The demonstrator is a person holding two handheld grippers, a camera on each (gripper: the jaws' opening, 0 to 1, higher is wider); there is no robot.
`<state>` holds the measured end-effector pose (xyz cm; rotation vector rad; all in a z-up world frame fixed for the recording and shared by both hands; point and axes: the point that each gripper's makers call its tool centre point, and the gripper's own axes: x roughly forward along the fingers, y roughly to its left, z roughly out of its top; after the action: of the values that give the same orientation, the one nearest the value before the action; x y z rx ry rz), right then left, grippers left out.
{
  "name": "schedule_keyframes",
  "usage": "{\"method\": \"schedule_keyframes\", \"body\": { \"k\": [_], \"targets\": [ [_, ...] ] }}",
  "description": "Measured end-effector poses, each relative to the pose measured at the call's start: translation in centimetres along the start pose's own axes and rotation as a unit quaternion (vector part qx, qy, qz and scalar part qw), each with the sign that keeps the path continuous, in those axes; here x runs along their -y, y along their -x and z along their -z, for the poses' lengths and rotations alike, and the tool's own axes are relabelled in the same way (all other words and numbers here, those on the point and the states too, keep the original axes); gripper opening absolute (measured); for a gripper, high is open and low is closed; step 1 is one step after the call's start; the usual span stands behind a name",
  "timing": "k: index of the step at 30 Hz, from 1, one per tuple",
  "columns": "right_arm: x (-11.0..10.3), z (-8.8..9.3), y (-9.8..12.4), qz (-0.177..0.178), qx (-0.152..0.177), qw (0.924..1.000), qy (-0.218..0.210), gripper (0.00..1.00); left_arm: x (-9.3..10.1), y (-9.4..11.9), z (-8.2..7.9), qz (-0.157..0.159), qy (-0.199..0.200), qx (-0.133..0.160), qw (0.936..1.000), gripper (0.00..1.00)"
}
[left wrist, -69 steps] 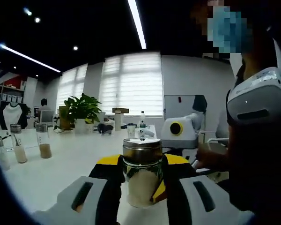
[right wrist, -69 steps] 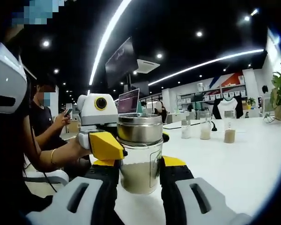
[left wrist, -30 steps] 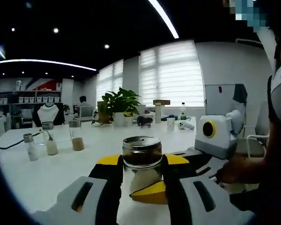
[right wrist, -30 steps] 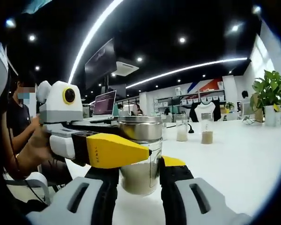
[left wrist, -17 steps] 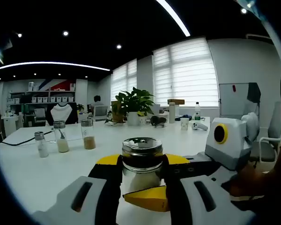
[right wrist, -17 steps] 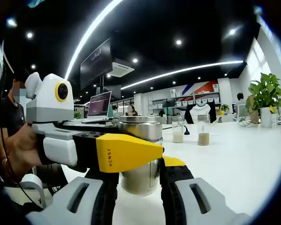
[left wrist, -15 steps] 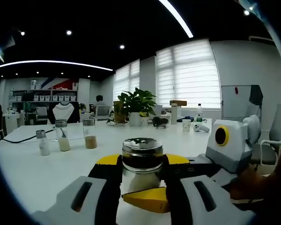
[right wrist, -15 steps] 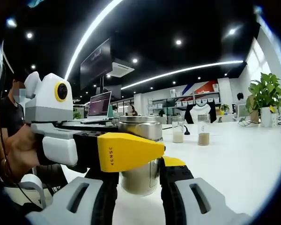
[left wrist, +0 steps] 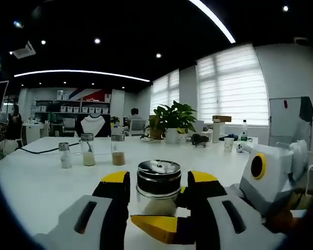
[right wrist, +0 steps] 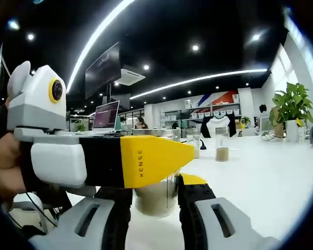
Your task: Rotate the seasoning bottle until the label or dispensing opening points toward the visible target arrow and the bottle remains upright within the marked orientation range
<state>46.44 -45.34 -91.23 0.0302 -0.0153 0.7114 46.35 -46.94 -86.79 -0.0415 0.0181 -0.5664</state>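
The left gripper (left wrist: 157, 200) has its two yellow-tipped jaws set close on either side of the seasoning bottle (left wrist: 157, 188), apparently clamped on its glass body just under the metal lid (left wrist: 158, 178). The right gripper (right wrist: 152, 197) meets the same bottle from the opposite side; its jaws flank the lower glass, where pale powder shows, and look closed on it, though one jaw of the left gripper crosses in front and hides the near contact. The bottle stands upright on the white table (left wrist: 36, 187), held between both tools.

No arrow or marked range is visible, and I cannot tell which way the label or opening faces; small holes seem to show on the lid top.

To turn the bottle well, one tool should probably ease off while the other twists, since two firm grips from opposite sides would fight each other. Keep the base flat on the table and turn slowly about the upright axis so the bottle does not tip.

Well beyond stand three small jars (left wrist: 88, 151), a potted plant (left wrist: 173, 119) and, in the right gripper view, a laptop (right wrist: 105, 115).
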Motion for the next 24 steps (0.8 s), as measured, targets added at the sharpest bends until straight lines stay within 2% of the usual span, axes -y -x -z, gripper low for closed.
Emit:
{"method": "schedule_keyframes", "body": {
  "k": [2,4,6,10,14,16,17,18,19,20,21,22,23,24],
  "targets": [
    [0.0,-0.1,-0.1,0.003,0.002,1.0,0.003,0.32,0.2,0.0,0.0,-0.001,0.012,-0.007,0.9999,0.52],
    [-0.2,-0.2,-0.1,0.003,0.005,1.0,0.004,0.32,0.5,-0.3,0.4,-0.004,-0.03,-0.025,0.9992,0.55],
    [-0.3,-0.2,-0.1,0.005,0.006,1.0,0.003,0.32,0.5,-0.4,0.4,-0.024,-0.03,-0.028,0.9989,0.55],
    [-0.6,-0.4,-0.2,0.002,0.009,1.0,0.003,0.32,0.6,-0.1,0.1,-0.043,-0.034,-0.024,0.9982,0.61],
    [-0.6,-0.5,-0.1,0.003,0.011,0.9999,0.003,0.32,0.4,-0.2,0.5,-0.065,-0.039,-0.034,0.9965,0.68],
    [-0.7,-0.5,-0.2,0.003,0.012,0.9999,0.002,0.31,0.5,-0.3,0.7,-0.076,-0.034,-0.032,0.9961,0.67],
    [-0.6,-0.6,-0.2,0.005,0.013,0.9999,0.004,0.31,0.2,-0.3,0.9,-0.094,-0.02,-0.03,0.9949,0.71],
    [-0.5,-0.6,-0.2,0.005,0.013,0.9999,0.004,0.31,0.5,-0.5,0.7,-0.084,-0.03,-0.026,0.9957,0.74],
    [-0.5,-0.6,-0.2,0.007,0.015,0.9999,0.005,0.31,0.6,-0.5,0.7,-0.087,-0.026,-0.023,0.9956,0.75],
    [-0.3,-1.1,-0.2,0.018,0.035,0.9992,-0.005,0.31,0.8,-1.2,-0.5,-0.087,-0.017,0.037,0.9953,0.74],
    [0.1,-1.4,-0.5,0.029,0.059,0.9978,-0.009,0.31,0.7,-1.5,-1.2,-0.092,-0.015,0.073,0.9929,0.68],
    [0.9,-0.4,-1.6,0.035,0.06,0.9969,-0.036,0.3,-0.2,-1.5,-0.9,-0.1,-0.042,0.083,0.9906,0.57],
    [1.5,1.1,-2.3,0.02,0.038,0.9985,-0.033,0.3,-1.5,-1.4,-0.2,-0.114,-0.012,0.059,0.9917,0.39],
    [1.9,1.3,-2.4,0.024,0.042,0.9982,-0.036,0.3,-1.7,-1.6,-0.1,-0.1,0.017,0.061,0.9929,0.33]
  ]
}}
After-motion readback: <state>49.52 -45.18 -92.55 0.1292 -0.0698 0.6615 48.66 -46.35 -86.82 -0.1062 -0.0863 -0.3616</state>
